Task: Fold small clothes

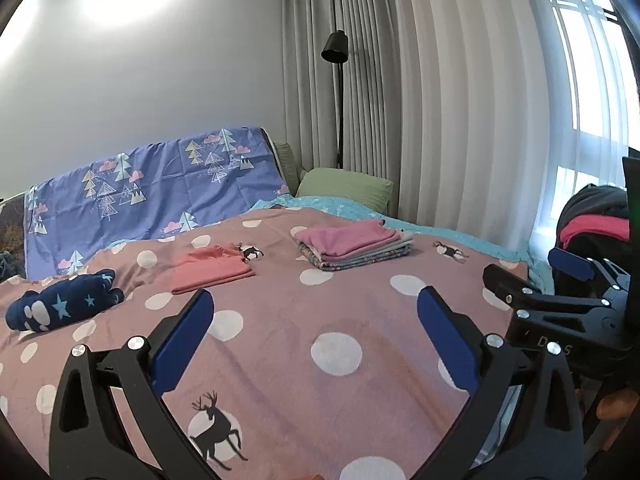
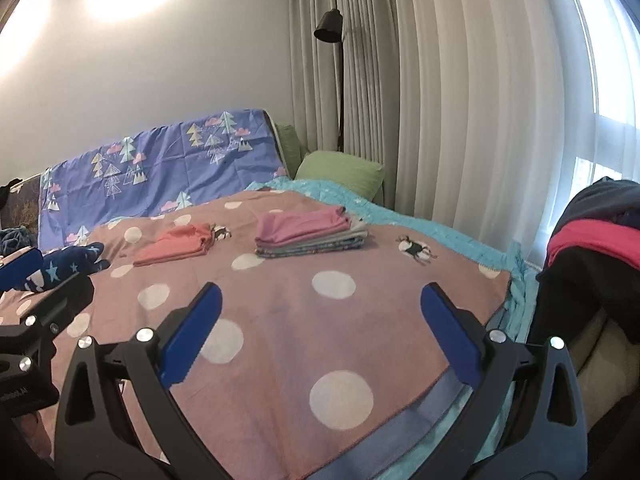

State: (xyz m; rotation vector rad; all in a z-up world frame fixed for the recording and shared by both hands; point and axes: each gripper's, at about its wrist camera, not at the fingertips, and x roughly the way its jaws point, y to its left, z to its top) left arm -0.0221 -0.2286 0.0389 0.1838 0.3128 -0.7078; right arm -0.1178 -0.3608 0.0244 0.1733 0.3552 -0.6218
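Both claws stand wide apart with nothing between their blue pads: the left gripper (image 1: 316, 332) and the right gripper (image 2: 320, 328) hover over the mauve blanket with white dots and deer (image 1: 280, 360). Three lots of clothes lie on it. At 12 o'clock sits one neat stack of folded garments, pink on top (image 1: 354, 248); at 11, one flat folded coral garment (image 1: 212, 274); at 10, one rumpled navy star-print piece (image 1: 64, 304).

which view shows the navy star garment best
The left wrist view: the navy star garment lies whole and unblocked on the spotted blanket. In the right wrist view it sits at the left edge, partly hidden behind the left tongs.
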